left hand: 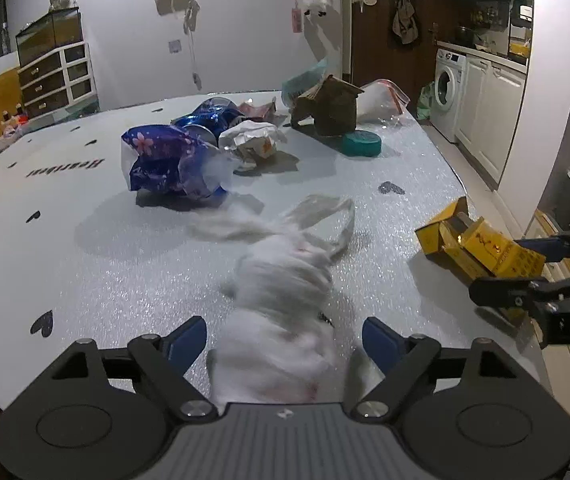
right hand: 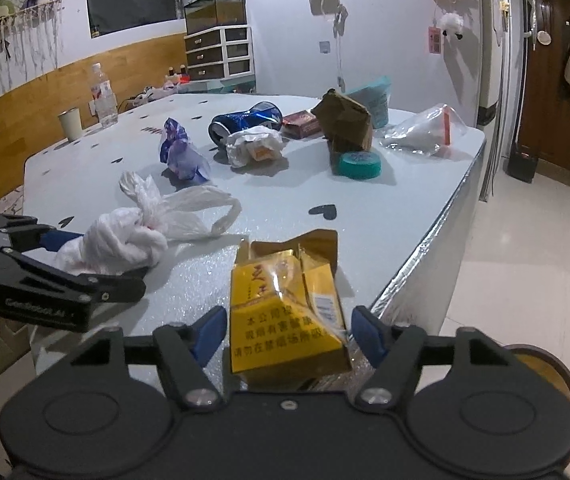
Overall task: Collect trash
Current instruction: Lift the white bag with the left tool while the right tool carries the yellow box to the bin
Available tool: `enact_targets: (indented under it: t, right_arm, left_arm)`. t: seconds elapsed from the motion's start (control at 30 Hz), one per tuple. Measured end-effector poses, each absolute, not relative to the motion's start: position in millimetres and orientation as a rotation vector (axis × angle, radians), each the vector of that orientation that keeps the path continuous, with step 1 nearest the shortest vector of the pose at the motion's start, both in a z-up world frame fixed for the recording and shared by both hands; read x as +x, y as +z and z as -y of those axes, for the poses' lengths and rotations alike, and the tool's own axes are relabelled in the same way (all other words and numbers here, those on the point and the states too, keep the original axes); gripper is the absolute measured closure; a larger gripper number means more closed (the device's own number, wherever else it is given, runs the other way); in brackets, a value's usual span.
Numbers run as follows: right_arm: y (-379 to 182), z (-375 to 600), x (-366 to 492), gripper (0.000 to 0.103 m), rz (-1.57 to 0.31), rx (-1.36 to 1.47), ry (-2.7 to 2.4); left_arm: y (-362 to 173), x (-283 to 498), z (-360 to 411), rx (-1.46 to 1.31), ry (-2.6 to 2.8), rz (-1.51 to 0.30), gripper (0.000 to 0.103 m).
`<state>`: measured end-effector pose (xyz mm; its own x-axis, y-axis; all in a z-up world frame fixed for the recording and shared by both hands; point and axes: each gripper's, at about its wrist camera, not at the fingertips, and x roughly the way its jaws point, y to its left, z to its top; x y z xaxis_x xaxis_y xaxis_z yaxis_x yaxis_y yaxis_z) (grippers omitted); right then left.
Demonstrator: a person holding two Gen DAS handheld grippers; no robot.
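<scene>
- The left tool (left hand: 285,340) has its jaws spread wide, one on each side of a knotted white plastic bag (left hand: 285,304) that lies on the counter (left hand: 105,280). There is a clear gap between each blue pad and the bag, so nothing is gripped. The bag looks blurred in the left wrist view, so I cannot tell whether it is settled.
- The right tool (right hand: 285,334) straddles a crushed yellow packet (right hand: 285,320) at the counter's near edge, with the jaws about half open. The right-side pad looks to be at the packet's wrapper and the left-side pad stands just off it; I cannot tell whether it is truly clamped.
- Both pieces sit close to the counter's near edge, probably because that is where they are easiest to reach and carry off.
- The packet's bottom end lies deep between the right tool's jaws, and its torn top points away toward the middle of the counter.
- Well apart at the far side lies more trash: a purple wrapper (left hand: 165,160), a dented blue can (left hand: 213,118), a crumpled white wrapper (left hand: 253,142), a brown paper bag (left hand: 329,106), a teal lid (left hand: 361,143) and a clear zip bag (left hand: 381,100).
</scene>
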<state>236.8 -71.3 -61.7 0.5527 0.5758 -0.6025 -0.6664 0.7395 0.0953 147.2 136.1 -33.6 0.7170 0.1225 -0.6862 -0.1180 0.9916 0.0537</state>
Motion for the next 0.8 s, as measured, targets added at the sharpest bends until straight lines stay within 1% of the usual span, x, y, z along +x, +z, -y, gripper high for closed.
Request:
enact_targets:
  t: [0.03,0.1,0.13,0.23,0.3,0.43,0.63,0.8]
  right_arm:
    - [-62,71,237,0.041,-0.658,-0.149,0.74]
    - [-62,71,237,0.041,-0.664,-0.139,0.749]
    - [-63,71,236,0.041,-0.666,-0.136,0.752]
    - [-63,71,234,0.042,-0.665,-0.136,0.753]
    - [-62,71,233,0.042,-0.667,-0.134,0.756]
    - [-62,71,230,0.043,-0.669,-0.135,0.756]
    - [-55,78,225,0.043,-0.64,-0.112,0.739]
    - [-44,87,221,0.043,-0.599,-0.09,0.709]
  left_arm:
    - [-33,146,-137,0.005,0.128,-0.758,0.018]
    - [-33,145,-140,-0.001,0.123,-0.756,0.018]
    - [-32,145,-141,-0.001,0.121,-0.758,0.02]
    - [-34,146,-142,0.007,0.121,-0.77,0.032]
    - [-34,146,-145,-0.019,0.114,-0.769,0.037]
    - [-33,148,-148,-0.057,0.117,-0.765,0.059]
    - [-28,144,-142,-0.077,0.128,-0.729,0.061]
    - [-13,139,-133,-0.081,0.144,-0.666,0.061]
